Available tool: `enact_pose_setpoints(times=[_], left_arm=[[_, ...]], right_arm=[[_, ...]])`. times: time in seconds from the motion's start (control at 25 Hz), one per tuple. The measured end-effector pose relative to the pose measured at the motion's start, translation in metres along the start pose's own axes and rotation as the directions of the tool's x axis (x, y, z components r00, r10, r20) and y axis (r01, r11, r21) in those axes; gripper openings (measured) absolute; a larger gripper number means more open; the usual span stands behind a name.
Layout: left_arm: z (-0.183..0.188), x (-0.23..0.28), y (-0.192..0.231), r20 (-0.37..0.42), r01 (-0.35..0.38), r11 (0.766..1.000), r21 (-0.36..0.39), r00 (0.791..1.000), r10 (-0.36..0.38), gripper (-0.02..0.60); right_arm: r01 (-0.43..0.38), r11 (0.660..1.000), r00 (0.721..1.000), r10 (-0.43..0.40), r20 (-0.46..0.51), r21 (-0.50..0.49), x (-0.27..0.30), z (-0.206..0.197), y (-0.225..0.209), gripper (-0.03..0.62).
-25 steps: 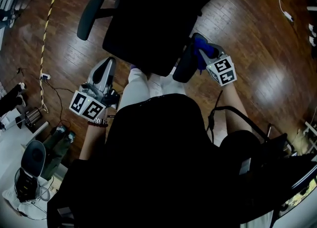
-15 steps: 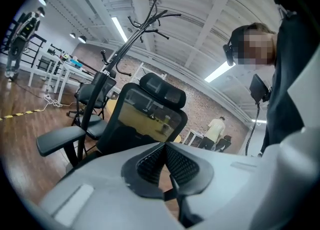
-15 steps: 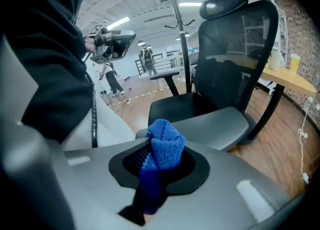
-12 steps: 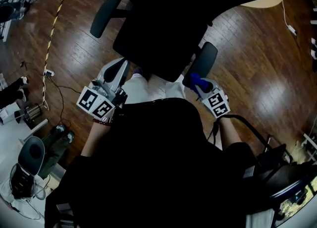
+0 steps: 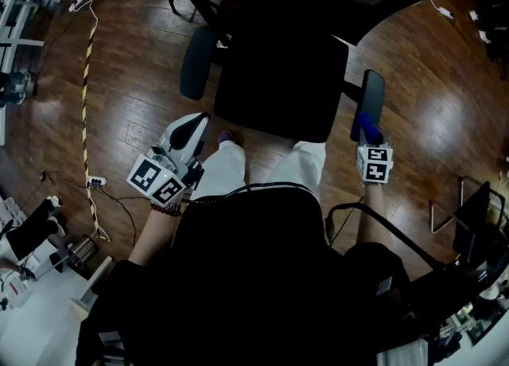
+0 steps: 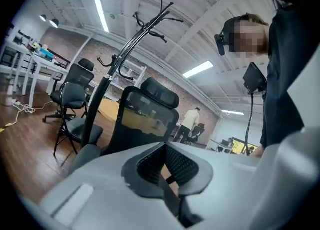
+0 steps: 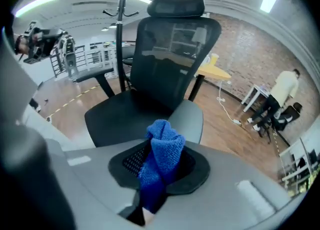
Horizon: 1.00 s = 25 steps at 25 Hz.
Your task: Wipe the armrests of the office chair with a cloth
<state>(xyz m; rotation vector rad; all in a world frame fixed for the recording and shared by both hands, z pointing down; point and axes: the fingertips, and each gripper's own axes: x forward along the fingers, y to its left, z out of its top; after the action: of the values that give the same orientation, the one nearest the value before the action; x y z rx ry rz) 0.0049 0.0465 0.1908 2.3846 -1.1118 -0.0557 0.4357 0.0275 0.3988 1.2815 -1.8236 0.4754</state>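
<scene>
The black office chair (image 5: pixel 278 78) stands in front of me on the wood floor, with its left armrest (image 5: pixel 197 62) and right armrest (image 5: pixel 371 98) out to the sides. My right gripper (image 5: pixel 367 132) sits at the near end of the right armrest, shut on a bunched blue cloth (image 5: pixel 364 124). In the right gripper view the cloth (image 7: pixel 162 149) sticks up between the pads of the right gripper (image 7: pixel 157 169), just short of the grey armrest (image 7: pixel 189 116). My left gripper (image 5: pixel 187 130) hangs by my left knee, away from the chair; in its own view the left gripper (image 6: pixel 167 166) holds nothing and looks shut.
A yellow-and-black cable (image 5: pixel 86 78) runs down the floor at left to a power strip (image 5: pixel 95 182). My legs in white trousers (image 5: pixel 231 165) stand just before the seat. A coat rack (image 6: pixel 117 74) and other chairs (image 6: pixel 75 91) stand behind. A person (image 7: pixel 280 99) is far off.
The right gripper slid with the cloth from the middle of the right armrest back to its near end. The left gripper swung sideways and stays clear of the chair.
</scene>
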Motion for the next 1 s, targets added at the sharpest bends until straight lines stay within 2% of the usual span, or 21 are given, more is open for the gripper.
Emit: enact_pose_setpoints(times=[0.12, 0.24, 0.36, 0.44, 0.52, 0.6, 0.76, 0.8, 0.84, 0.88, 0.92, 0.96, 1.0], left_arm=[[0.015, -0.026, 0.029, -0.052, 0.075, 0.997, 0.025, 0.996, -0.073, 0.005], [0.019, -0.039, 0.034, -0.054, 0.087, 0.996, 0.035, 0.995, -0.085, 0.005], [0.014, -0.029, 0.022, -0.079, 0.102, 0.994, 0.047, 0.992, -0.098, 0.006], [0.011, -0.015, 0.009, -0.107, 0.163, 0.984, 0.073, 0.982, -0.155, 0.006], [0.008, 0.003, -0.004, -0.159, 0.26, 0.955, 0.141, 0.958, -0.238, 0.005], [0.012, 0.022, -0.01, -0.193, 0.346, 0.92, 0.184, 0.931, -0.311, 0.006], [0.033, 0.053, -0.006, -0.228, 0.467, 0.867, 0.175, 0.876, -0.425, 0.005], [0.037, 0.064, -0.006, -0.245, 0.511, 0.842, 0.172, 0.85, -0.466, 0.006], [0.038, 0.076, -0.007, -0.273, 0.57, 0.805, 0.165, 0.81, -0.518, 0.006], [0.038, 0.087, -0.007, -0.309, 0.64, 0.753, 0.152, 0.754, -0.579, 0.005], [0.038, 0.096, -0.006, -0.348, 0.709, 0.692, 0.132, 0.687, -0.638, 0.006], [0.038, 0.103, -0.003, -0.387, 0.767, 0.632, 0.111, 0.619, -0.683, 0.005], [0.039, 0.11, 0.001, -0.419, 0.809, 0.581, 0.091, 0.56, -0.715, 0.005]], right_arm=[[0.098, 0.985, 0.995, -0.099, -0.005, 0.14, -0.023, -0.006, 0.026, 0.067], [0.121, 0.952, 0.992, -0.127, 0.002, 0.28, -0.041, -0.022, 0.054, 0.067], [0.113, 0.937, 0.989, -0.14, 0.058, 0.332, -0.05, -0.021, 0.072, 0.069], [0.1, 0.939, 0.98, -0.151, 0.132, 0.328, -0.05, 0.003, 0.08, 0.069], [0.106, 0.938, 0.962, -0.181, 0.206, 0.33, -0.052, 0.028, 0.085, 0.069], [0.136, 0.923, 0.934, -0.241, 0.265, 0.361, -0.06, 0.051, 0.088, 0.069], [0.194, 0.881, 0.865, -0.362, 0.349, 0.432, -0.066, 0.1, 0.097, 0.071], [0.214, 0.867, 0.846, -0.395, 0.359, 0.45, -0.064, 0.111, 0.096, 0.071], [0.242, 0.849, 0.826, -0.435, 0.359, 0.47, -0.063, 0.119, 0.095, 0.071], [0.278, 0.826, 0.807, -0.477, 0.348, 0.49, -0.06, 0.125, 0.097, 0.071], [0.315, 0.804, 0.791, -0.516, 0.328, 0.504, -0.054, 0.129, 0.1, 0.071], [0.349, 0.787, 0.782, -0.544, 0.306, 0.508, -0.046, 0.132, 0.107, 0.071], [0.378, 0.778, 0.777, -0.561, 0.285, 0.501, -0.036, 0.135, 0.114, 0.071]])
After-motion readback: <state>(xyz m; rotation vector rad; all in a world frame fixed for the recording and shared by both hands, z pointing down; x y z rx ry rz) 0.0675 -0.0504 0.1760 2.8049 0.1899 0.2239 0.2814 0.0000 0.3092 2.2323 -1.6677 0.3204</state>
